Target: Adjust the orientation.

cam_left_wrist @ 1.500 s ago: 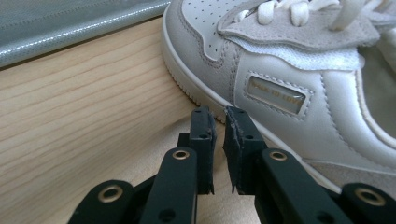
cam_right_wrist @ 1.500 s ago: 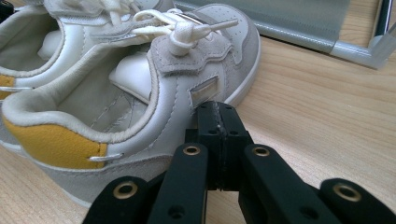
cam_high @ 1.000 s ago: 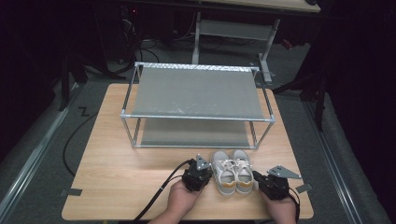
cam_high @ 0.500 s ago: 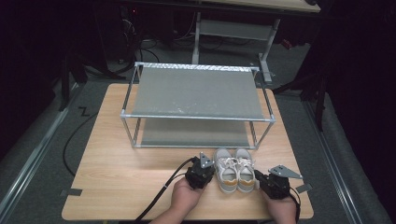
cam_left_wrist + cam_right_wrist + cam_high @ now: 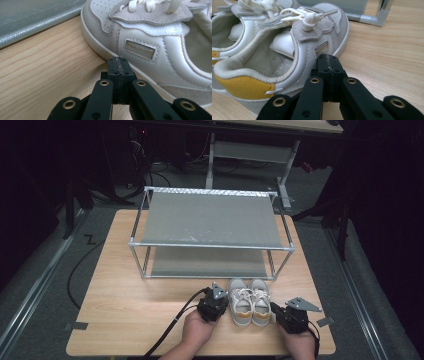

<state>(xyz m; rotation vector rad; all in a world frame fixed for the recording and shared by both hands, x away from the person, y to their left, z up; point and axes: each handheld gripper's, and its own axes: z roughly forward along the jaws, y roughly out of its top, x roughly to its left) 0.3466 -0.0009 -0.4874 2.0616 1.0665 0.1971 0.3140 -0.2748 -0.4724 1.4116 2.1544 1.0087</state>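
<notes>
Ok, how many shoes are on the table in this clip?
2. The left shoe and the right shoe stand side by side near the table's front edge, between the left gripper and the right gripper. Nothing suggests another hidden one.

Your table [image 5: 125, 305] is light wood w/ visible grain, matt. The rack [image 5: 212, 245] has a silvery metal tube frame, smooth w/ some shine; its shelves are grey cloth, stitched, w/ a faint sheen. The left sneaker [image 5: 155, 42] looks like smooth off-white leather w/ soft gloss, rougher suede-like grey panels, woven cloth laces, rubbery sole edge. The right sneaker [image 5: 287, 50] matches, plus a mustard-yellow heel patch. Your left gripper [image 5: 117, 65] and right gripper [image 5: 328, 62] are matt black plastic w/ brass-coloured rivets.
</notes>
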